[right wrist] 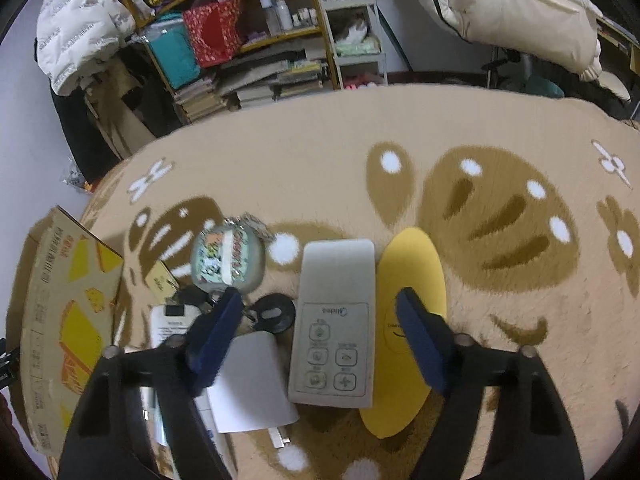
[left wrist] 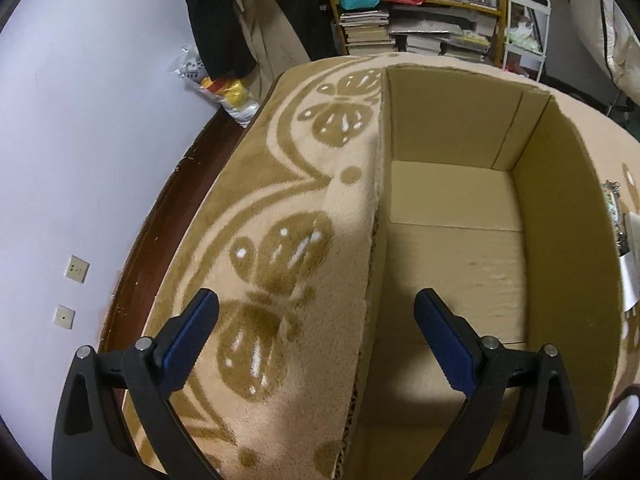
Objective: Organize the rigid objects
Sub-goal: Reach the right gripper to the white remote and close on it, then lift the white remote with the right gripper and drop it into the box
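A pale grey rectangular plastic remote control (right wrist: pixel 334 322) with four rounded buttons lay flat on the beige patterned blanket (right wrist: pixel 304 160), touching a yellow oval pad (right wrist: pixel 412 264). The right gripper (right wrist: pixel 320 336) hung above it with fingers spread and nothing between them. The left gripper (left wrist: pixel 316 336) was spread too, empty, over the open brown cardboard box (left wrist: pixel 560 208).

Left gripper (left wrist: pixel 316 340): two fingers (left wrist: pixel 192 340) carried blue, finely ribbed pads set on matte black plastic carriers. Each carrier joined a pair of black link arms, flat and angular, with an elongated teardrop cut-out in the outer arm. Round silver pivot pins (left wrist: pixel 143 344) sat at the joints, two per side, just outboard of the pads. No markings or cables were seen.

Right gripper (right wrist: pixel 320 334): same construction. Its fingers (right wrist: pixel 420 340) bore dark blue ribbed pads on black carriers; black link arms with teardrop cut-outs stood outboard of those pads. The pivot pins (right wrist: pixel 464 339) looked duller grey. No lettering was visible.
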{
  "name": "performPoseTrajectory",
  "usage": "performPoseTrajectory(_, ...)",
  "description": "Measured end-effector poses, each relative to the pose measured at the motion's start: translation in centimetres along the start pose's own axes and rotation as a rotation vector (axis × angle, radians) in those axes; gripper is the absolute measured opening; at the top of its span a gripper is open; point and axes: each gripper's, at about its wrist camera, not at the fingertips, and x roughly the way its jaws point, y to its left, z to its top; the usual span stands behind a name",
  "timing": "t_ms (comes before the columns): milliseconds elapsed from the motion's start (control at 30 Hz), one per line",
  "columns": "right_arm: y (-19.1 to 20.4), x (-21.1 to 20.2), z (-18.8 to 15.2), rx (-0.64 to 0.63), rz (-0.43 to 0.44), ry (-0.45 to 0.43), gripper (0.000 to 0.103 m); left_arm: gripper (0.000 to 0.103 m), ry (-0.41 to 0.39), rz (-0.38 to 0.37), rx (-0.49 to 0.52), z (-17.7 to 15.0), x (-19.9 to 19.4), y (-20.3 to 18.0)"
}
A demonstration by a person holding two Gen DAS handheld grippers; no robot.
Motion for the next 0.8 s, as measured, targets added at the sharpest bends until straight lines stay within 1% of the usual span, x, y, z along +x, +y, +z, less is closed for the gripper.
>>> performPoseTrajectory(33, -0.1, 0.4, -0.1, -0.001, 0.004, 0.013, 0.073, 0.088, 0.007, -0.005, -0.001, 0.0, 0.1, 0.0)
performPoseTrajectory(100, -0.1, 1.0, -0.4, -0.005, 0.005, 0.032, 0.068, 0.074, 0.046, -0.051, -0.006, -0.1, 0.6, -0.1)
performPoseTrajectory(133, -0.1, 1.2, -0.5, -0.009, -0.001, 0.038, 0.063, 0.07, 0.059, -0.065, -0.01, -0.2, 0.9, -0.2)
performPoseTrajectory(167, -0.1, 1.5, -0.6, -0.017, -0.01, 0.044, 0.056, 0.061, 0.074, -0.077, -0.014, -0.2, 1.1, -0.3)
performPoseTrajectory(200, -0.1, 1.7, -0.7, -0.019, -0.012, 0.049, 0.054, 0.053, 0.088, -0.085, -0.015, -0.2, 1.3, -0.4)
performPoseTrajectory(233, -0.2, 1.9, -0.8, -0.015, -0.008, 0.058, 0.052, 0.05, 0.096, -0.092, -0.014, -0.3, 1.4, -0.5)
performPoseTrajectory(300, -0.5, 2.0, -0.8, -0.01, 0.001, 0.059, 0.051, 0.037, 0.109, -0.096, -0.018, -0.3, 1.7, -0.8)
performPoseTrajectory(367, -0.4, 2.0, -0.8, -0.009, 0.0, 0.062, 0.052, 0.027, 0.136, -0.097, -0.012, -0.5, 2.1, -1.2)
performPoseTrajectory(467, -0.3, 1.9, -1.1, -0.024, -0.011, 0.067, 0.052, 0.022, 0.155, -0.095, -0.01, -0.7, 2.6, -1.3)
performPoseTrajectory(633, 0.3, 1.9, -1.3, -0.071, -0.057, 0.06, 0.051, 0.017, 0.149, -0.078, 0.019, -0.8, 2.3, -2.0)
performPoseTrajectory(800, 0.4, 1.4, -1.3, -0.069, -0.074, 0.05, 0.051, 0.015, 0.148, -0.073, 0.035, -0.8, 2.1, -2.2)
